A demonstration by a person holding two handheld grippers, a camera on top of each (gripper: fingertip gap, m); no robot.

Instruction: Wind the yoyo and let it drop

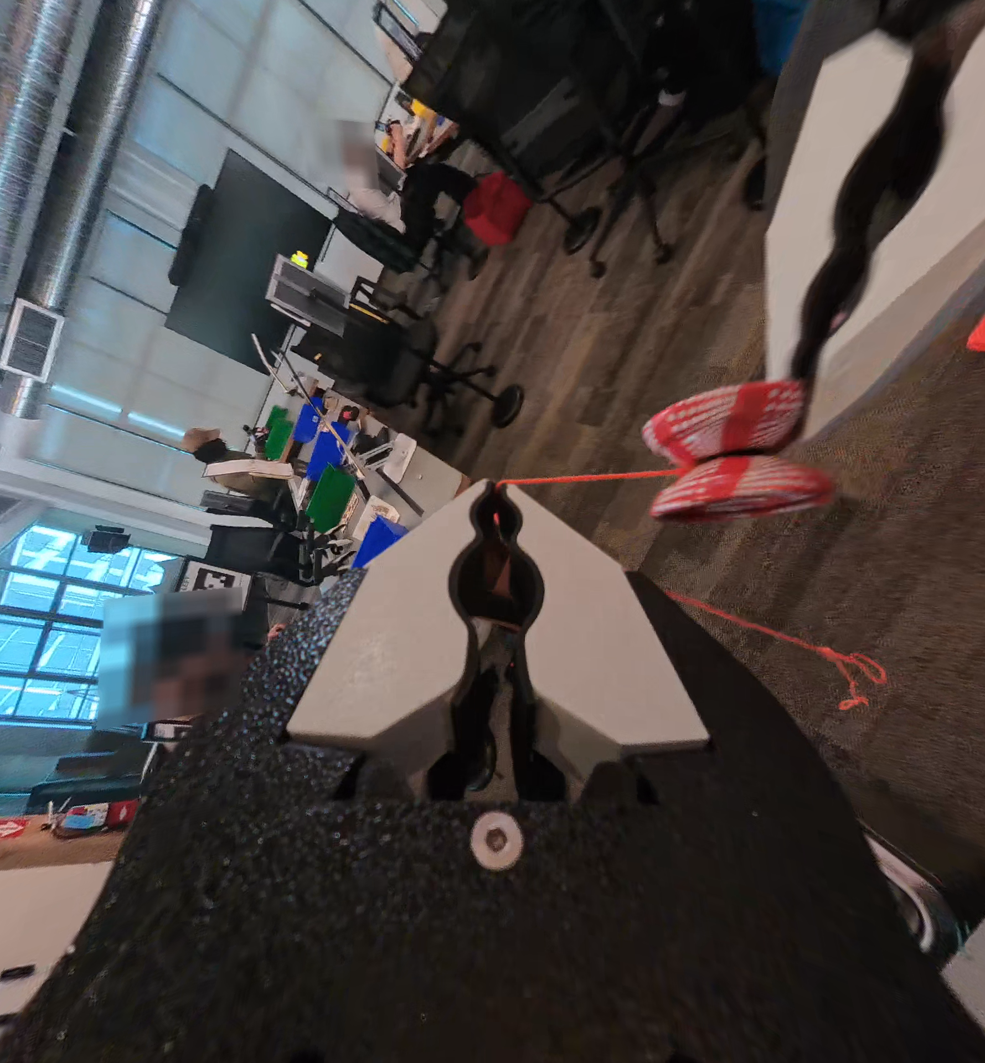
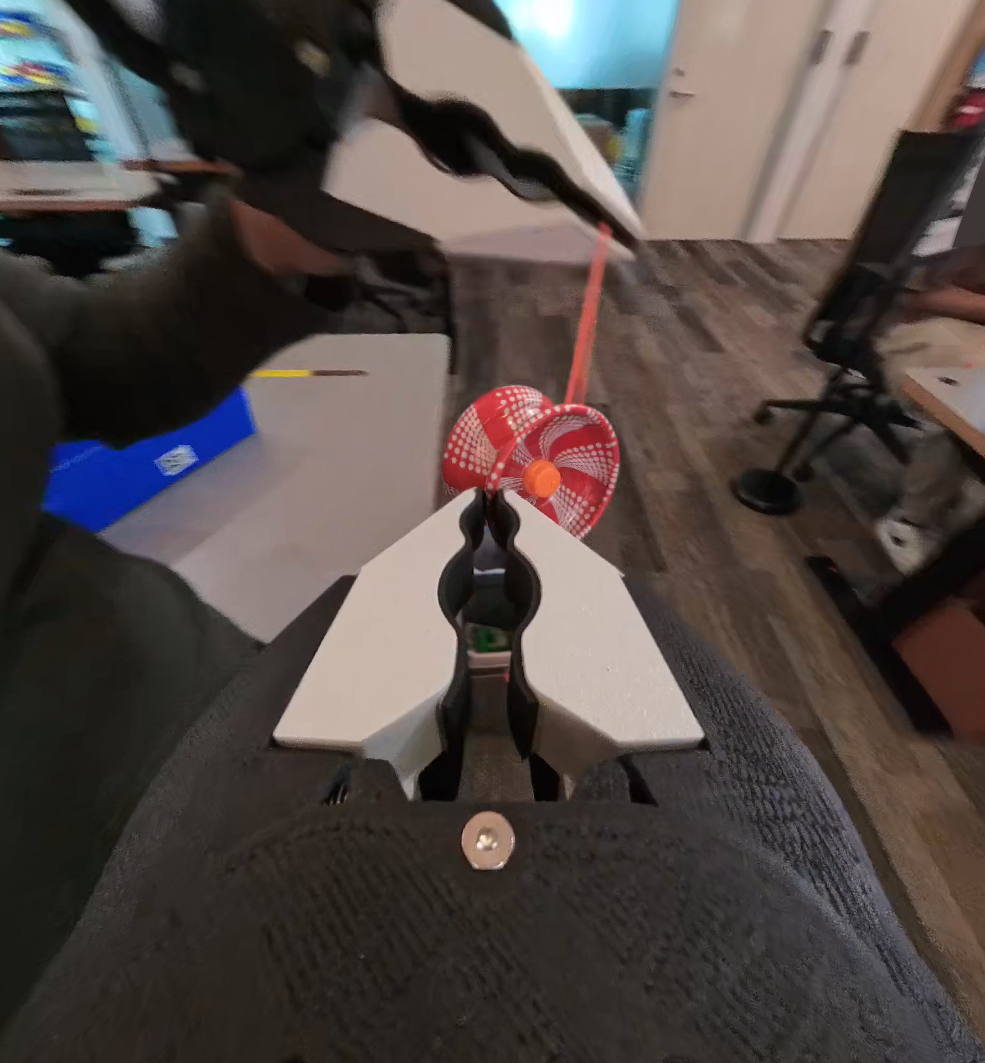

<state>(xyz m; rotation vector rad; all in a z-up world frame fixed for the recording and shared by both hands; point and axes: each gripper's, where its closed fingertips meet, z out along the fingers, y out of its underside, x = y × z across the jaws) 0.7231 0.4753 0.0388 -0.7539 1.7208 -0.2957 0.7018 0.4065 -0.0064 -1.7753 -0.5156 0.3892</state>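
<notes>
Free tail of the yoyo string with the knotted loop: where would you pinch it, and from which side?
Pinch the straight run of the string just above the knotted loop, not the tangle itself, which is loose and floppy. Come from the open floor side, jaws across the line. The left gripper already clamps the string higher up, and the right gripper holds the yoyo rim, so one probably has to regrasp.

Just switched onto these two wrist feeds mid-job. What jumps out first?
The red yoyo with white dots, held by its rim at the tips of the right hand-held gripper. Its red string runs taut from the yoyo's groove to the shut tips of the left hand-held gripper, and a knotted loose end trails to that gripper's right.
</notes>
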